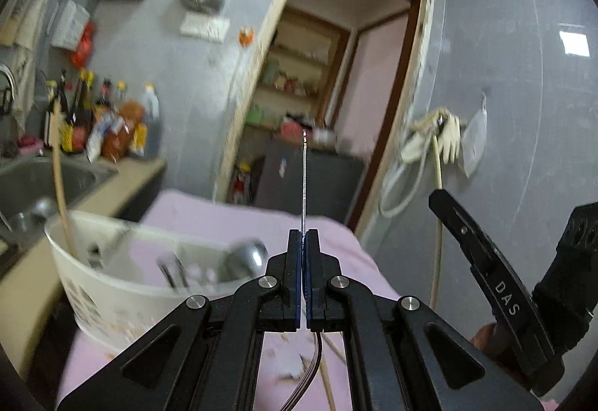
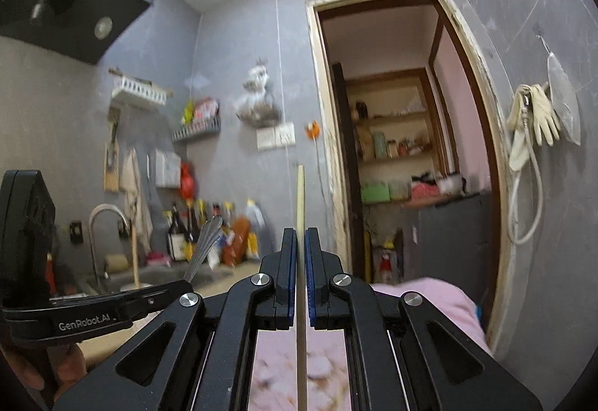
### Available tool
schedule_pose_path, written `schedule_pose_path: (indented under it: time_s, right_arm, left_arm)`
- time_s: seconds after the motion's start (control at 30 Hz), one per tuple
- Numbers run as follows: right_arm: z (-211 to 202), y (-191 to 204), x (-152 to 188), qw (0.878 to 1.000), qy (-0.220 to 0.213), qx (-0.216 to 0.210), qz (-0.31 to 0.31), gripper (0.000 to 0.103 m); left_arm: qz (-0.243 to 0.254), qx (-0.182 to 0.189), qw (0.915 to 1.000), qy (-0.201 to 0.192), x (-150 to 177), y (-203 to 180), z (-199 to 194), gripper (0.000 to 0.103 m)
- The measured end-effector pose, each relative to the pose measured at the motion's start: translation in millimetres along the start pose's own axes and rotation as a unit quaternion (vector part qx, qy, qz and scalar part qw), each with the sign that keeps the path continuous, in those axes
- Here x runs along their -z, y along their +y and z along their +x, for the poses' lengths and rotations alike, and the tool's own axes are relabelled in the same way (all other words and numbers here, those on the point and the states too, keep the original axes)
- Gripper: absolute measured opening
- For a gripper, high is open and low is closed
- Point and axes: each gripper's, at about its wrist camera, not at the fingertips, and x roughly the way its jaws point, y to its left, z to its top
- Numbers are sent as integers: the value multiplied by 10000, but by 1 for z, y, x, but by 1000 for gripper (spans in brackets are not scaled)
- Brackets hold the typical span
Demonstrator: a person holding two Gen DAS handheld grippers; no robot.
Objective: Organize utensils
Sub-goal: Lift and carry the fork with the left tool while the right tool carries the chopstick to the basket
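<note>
**Two Pieces Up in the Air, Waiting for a Home**

Holding one piece in each tool, up above the pink cloth [image 1: 224, 216]. Pinching a thin metal handle [image 1: 304, 179] in the left tool [image 1: 303, 235], shut tight on it, with the handle pointing up. Cannot tell if spoon or fork, with the other end hidden below. Pinching a wooden chopstick [image 2: 301, 209] in the right tool [image 2: 301, 235], also shut tight, also pointing up. Keeping the two tools near each other but not touching.

Looks like the middle of the job: picked up, not yet put down. Seeing a white bowl [image 1: 71, 261] low on the left of the left view, at the edge of the cloth, close to the sink [image 1: 37, 183]. Finding more pieces in there: another chopstick [image 1: 59, 186] leaning on the rim, a round shiny spoon [image 1: 246, 257] and something blurry, maybe a fork.

Next, most likely: pick a home for each piece. No tray or holder to be seen in either view, so hard to say where. Maybe the bowl, maybe somewhere out of view. Either way: tip the tool down over the right place, bring the piece low, then open up and let go. Best done one at a time, to keep the long chopstick from bumping the other tool. Go slowly near the bowl, so as not to knock the pieces leaning in it
</note>
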Motion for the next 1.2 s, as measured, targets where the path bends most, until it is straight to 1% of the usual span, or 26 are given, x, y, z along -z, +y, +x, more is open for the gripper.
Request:
schedule_pose_path:
  time_s: [0.1,0.2,0.37,0.5,0.67,0.77,0.83,0.93,1.07,1.2]
  right_arm:
    - [11,10,-10,9996,-200,-149,145,3]
    - [26,21,-19,9984,-376,-294,313,3]
    - [59,39,-30,9948,-630,-503,630,3]
    - [82,50,-30,9912,-789,-729,770,3]
    - [101,53,-15,9885,-782,-864,959,3]
    - [109,51,-3,9879,-713,-878,1064,3]
    - [112,50,1,9878,-672,-885,1090,3]
    - [117,49,8,9886,-536,-891,1090,3]
    - [122,50,14,9883,-378,-953,1127,3]
    - [124,51,19,9874,-305,-1020,1170,3]
  left_arm:
    - [-83,29,9994,-322,-24,19,-12,0]
    - [-258,-11,9977,-624,-44,40,-16,0]
    - [-643,-66,9920,-1089,-71,88,-21,0]
    - [-925,-163,9856,-1409,-85,129,-28,0]
    - [-1359,-197,9756,-1710,-88,173,-27,0]
    - [-1571,-229,9711,-1783,-83,190,-24,0]
    - [-1630,-284,9703,-1767,-77,195,-21,0]
    - [-1608,-417,9709,-1728,-68,196,-15,0]
    - [-1600,-501,9733,-1571,-57,193,-9,0]
    - [-1436,-662,9749,-1566,-48,186,-10,0]
